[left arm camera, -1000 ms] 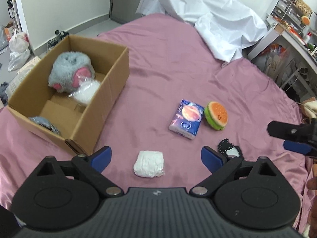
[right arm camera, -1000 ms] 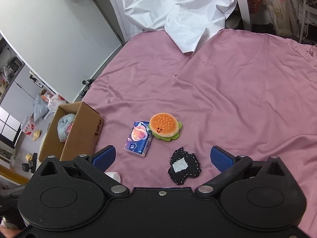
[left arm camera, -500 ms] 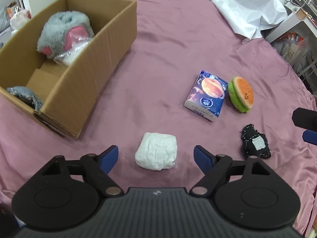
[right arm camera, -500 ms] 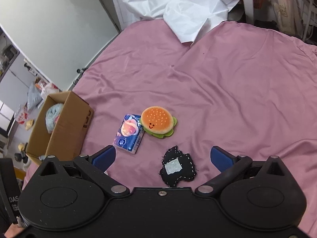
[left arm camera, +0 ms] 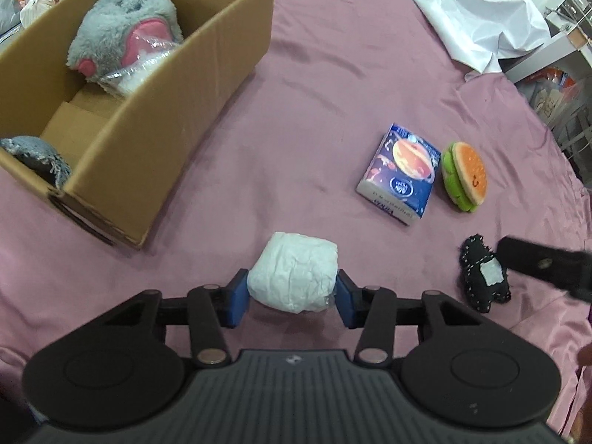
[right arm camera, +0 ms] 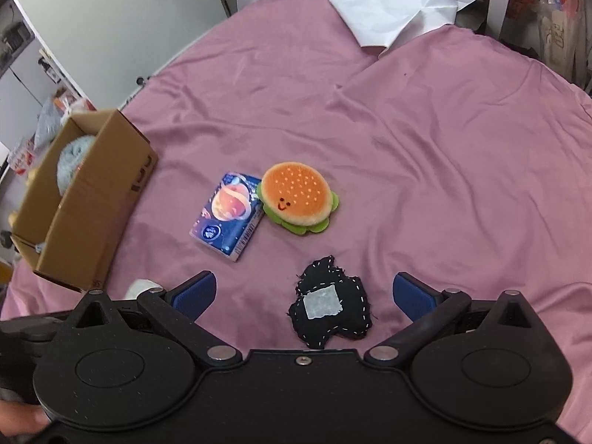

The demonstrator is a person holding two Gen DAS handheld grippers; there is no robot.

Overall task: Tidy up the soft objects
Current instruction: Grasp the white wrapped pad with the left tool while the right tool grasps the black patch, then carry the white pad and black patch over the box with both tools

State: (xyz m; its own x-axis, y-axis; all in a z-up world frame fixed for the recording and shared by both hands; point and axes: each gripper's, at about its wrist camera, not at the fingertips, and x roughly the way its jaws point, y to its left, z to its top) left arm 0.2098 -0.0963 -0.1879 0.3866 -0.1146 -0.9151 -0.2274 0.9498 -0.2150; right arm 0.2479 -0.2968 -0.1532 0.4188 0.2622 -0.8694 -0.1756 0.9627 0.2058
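Observation:
A white wrapped soft packet [left arm camera: 294,270] lies on the pink bedsheet between the blue pads of my left gripper [left arm camera: 292,296]. Its jaws are closing, and both pads touch the packet's sides. Up to the left stands an open cardboard box [left arm camera: 155,125] holding a grey and pink plush [left arm camera: 122,37]. My right gripper [right arm camera: 303,288] hangs open over a black stitched plush patch [right arm camera: 329,307], pads well clear of it on either side. Beyond the patch lie a burger plush [right arm camera: 298,196] and a blue tissue pack [right arm camera: 229,214], touching each other.
A crumpled white sheet [right arm camera: 388,3] lies at the far end of the bed [right arm camera: 444,129]. Shelves and bags stand off the bed's right edge [left arm camera: 562,85]. One finger of the right gripper [left arm camera: 540,262] reaches into the left wrist view beside the black patch [left arm camera: 481,277].
My left gripper has dropped to the white packet and its jaws have narrowed from wide open to touching it. My right gripper has come down closer over the black patch, still open.

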